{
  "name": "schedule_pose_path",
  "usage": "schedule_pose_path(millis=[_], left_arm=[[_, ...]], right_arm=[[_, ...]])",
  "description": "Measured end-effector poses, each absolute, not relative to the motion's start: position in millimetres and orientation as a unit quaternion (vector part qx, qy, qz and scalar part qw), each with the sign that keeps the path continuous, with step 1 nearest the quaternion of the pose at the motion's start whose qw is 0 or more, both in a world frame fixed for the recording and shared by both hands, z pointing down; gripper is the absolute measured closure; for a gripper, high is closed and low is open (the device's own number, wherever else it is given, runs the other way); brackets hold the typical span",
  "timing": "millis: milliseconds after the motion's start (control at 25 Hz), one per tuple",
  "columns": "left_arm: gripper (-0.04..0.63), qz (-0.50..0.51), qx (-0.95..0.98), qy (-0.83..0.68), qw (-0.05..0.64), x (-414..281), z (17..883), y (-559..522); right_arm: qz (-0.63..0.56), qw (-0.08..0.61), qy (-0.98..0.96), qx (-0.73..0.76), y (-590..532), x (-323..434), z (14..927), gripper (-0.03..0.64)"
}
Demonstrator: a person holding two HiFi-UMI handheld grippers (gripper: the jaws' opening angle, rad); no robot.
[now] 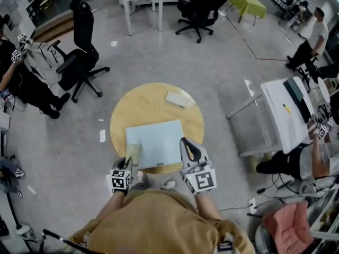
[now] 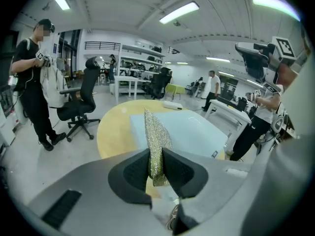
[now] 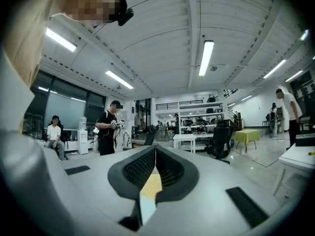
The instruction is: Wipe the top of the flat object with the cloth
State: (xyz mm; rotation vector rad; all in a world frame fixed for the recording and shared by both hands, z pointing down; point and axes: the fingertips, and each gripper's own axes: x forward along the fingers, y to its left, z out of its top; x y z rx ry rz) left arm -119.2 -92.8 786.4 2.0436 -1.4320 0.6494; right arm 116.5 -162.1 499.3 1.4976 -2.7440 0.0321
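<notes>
A pale blue flat board (image 1: 156, 142) lies on the near half of a round wooden table (image 1: 153, 102). My left gripper (image 1: 127, 162) is shut on a speckled yellow-green cloth (image 1: 132, 152) at the board's near left corner. In the left gripper view the cloth (image 2: 156, 136) stands up on edge between the pads of that gripper (image 2: 155, 168), with the board (image 2: 197, 127) beyond it. My right gripper (image 1: 184, 141) is over the board's near right edge. Seen in its own view, the right gripper (image 3: 155, 154) is shut with nothing held.
A small white block (image 1: 177, 99) lies on the table's far side, past the board. A black office chair (image 1: 79, 46) stands to the left, another chair (image 1: 201, 7) far back. A white desk (image 1: 283, 112) with a seated person is at the right. People stand around.
</notes>
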Motion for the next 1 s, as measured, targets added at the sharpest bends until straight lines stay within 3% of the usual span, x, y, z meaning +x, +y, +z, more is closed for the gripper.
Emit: schedule_pose_path(millis=[560, 680, 1000], left_arm=[[0.531, 0.177, 0.701, -0.636, 0.270, -229, 753, -105], [0.531, 0.142, 0.732, -0.614, 0.260, -201, 732, -132], [0.531, 0.127, 0.828, -0.492, 0.238, -44, 714, -208]], right_arm=[[0.003, 0.010, -0.869, 0.494, -156, 108, 490, 0.616], [0.005, 0.020, -0.858, 0.512, -148, 122, 490, 0.616], [0.012, 0.035, -0.821, 0.569, -116, 178, 495, 0.617]])
